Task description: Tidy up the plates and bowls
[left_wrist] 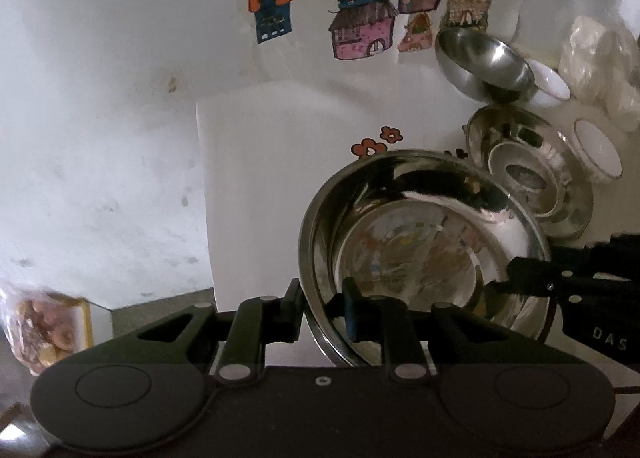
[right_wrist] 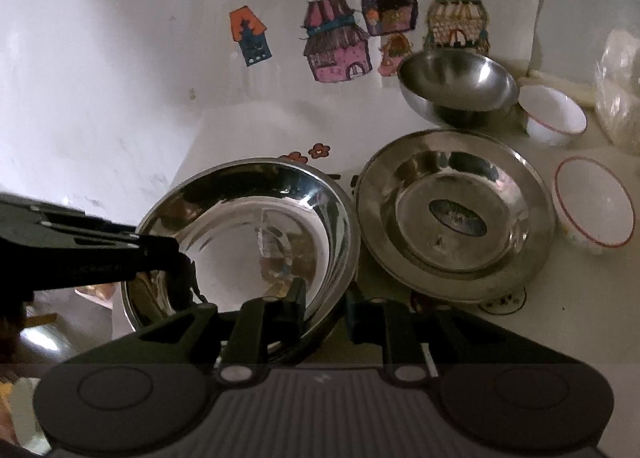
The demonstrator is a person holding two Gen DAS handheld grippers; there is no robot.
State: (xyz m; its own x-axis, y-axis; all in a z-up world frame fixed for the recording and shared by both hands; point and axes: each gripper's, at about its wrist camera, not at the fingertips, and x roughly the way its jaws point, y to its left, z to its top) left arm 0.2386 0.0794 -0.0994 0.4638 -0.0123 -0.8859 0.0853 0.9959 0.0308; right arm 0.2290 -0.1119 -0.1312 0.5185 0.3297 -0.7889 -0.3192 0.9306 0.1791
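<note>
A large shiny steel bowl (left_wrist: 420, 250) (right_wrist: 256, 226) is at the table's near left, just left of a flat steel plate (right_wrist: 456, 214) (left_wrist: 532, 174). My left gripper (left_wrist: 323, 312) straddles the bowl's near-left rim, one finger outside and one inside, with a visible gap beside the thin rim, so it stands open. My right gripper (right_wrist: 324, 304) straddles the near-right rim the same way, also open. Each gripper shows in the other's view, at the bowl's side (left_wrist: 516, 278) (right_wrist: 160, 254). Whether the bowl rests fully on the table I cannot tell.
Behind the plate stands a smaller steel bowl (right_wrist: 456, 86) (left_wrist: 484, 58). Two white red-rimmed bowls (right_wrist: 556, 114) (right_wrist: 596, 202) are at the right, with a plastic bag (right_wrist: 620, 98) beyond. A wall with house drawings (right_wrist: 336, 46) closes the back. A snack bag (left_wrist: 40, 326) lies off the table's left edge.
</note>
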